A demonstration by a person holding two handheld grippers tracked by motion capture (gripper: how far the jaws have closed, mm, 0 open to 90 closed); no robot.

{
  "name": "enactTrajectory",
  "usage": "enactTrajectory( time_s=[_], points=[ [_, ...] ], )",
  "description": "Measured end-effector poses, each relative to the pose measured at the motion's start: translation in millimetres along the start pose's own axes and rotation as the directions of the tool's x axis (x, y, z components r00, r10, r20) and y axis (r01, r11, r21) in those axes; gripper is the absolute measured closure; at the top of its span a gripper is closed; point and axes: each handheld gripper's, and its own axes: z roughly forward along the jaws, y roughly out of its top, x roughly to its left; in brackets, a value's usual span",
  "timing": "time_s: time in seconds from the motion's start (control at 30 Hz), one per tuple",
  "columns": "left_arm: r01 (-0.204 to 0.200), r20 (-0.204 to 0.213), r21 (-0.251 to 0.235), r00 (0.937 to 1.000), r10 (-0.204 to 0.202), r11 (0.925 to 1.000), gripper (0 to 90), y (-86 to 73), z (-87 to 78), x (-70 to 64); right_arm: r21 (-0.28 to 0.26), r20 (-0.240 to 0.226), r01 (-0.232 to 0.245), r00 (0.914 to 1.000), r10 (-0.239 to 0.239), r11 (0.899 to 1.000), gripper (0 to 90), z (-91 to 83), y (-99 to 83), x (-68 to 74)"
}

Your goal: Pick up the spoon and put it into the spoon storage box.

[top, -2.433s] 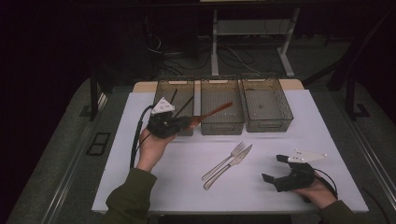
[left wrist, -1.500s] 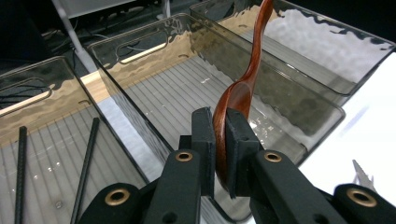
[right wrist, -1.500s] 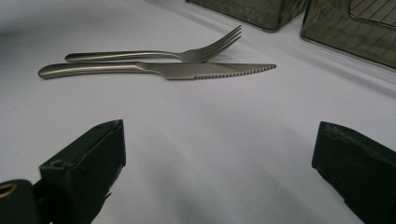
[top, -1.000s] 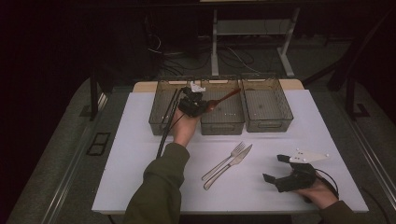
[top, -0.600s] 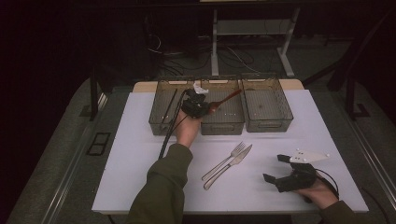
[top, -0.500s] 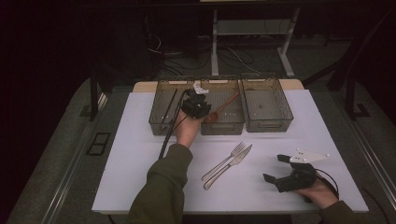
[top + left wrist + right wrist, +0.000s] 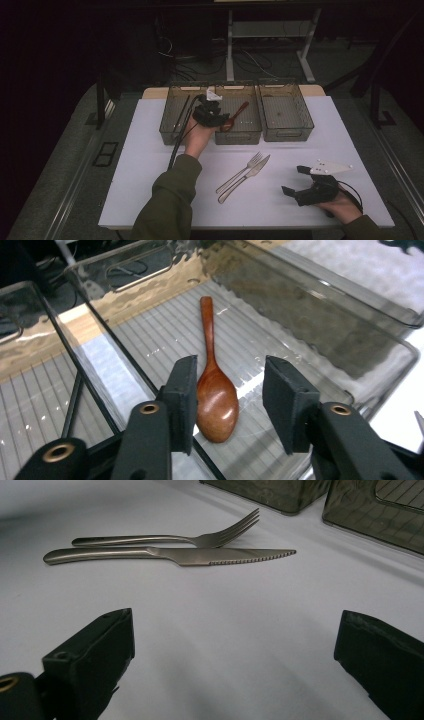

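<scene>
I hold the left tool (image 7: 227, 400) over the middle tray (image 7: 239, 136), jaws apart and empty. The wooden spoon (image 7: 215, 390) now lies flat on the ribbed tray floor; 0.5 s ago it was still raised at the tool, so the release is done and, in my judgement, this placement step is complete.

The spoon bowl sits close to the tray's near wall, between the open jaws, with the handle pointing toward the far wall. The left jaw stands just beside the bowl, so I should lift straight up before withdrawing to avoid dragging the spoon.

The left tray (image 7: 176, 117) holds 1 pair of dark chopsticks (image 7: 184, 111); the right tray (image 7: 286, 116) appears empty.

The right tool (image 7: 293, 186) rests at the near right of the table (image 7: 140, 165), jaws wide apart and empty. The fork (image 7: 165, 539) and knife (image 7: 170, 555) lie side by side, apparently touching, ahead of it. Open table surrounds them on all sides, well apart from the trays, giving free approach.
</scene>
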Motion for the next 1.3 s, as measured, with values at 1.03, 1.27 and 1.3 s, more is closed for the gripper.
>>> enactTrajectory(
  time_s=[1.03,1.27,1.3],
  points=[
    [-0.056,0.195,-0.087,0.9781,0.072,0.9946,30.9,-34.9,-63.1,-20.2,0.006,0.005,-0.003,1.0000,0.003,1.000,2.3,-0.3,-0.6,-0.6],
    [-0.065,0.203,-0.091,0.9756,0.082,0.9937,27.4,-51.7,-77.0,-25.3,0.008,0.006,-0.005,1.0000,0.004,1.000,2.3,0.0,-0.8,-0.4],
    [-0.058,0.206,-0.096,0.9756,0.077,0.9936,27.2,-54.3,-78.7,-26.4,0.008,0.007,-0.003,1.0000,0.003,1.000,2.3,0.0,-0.8,-0.4]
  ],
)
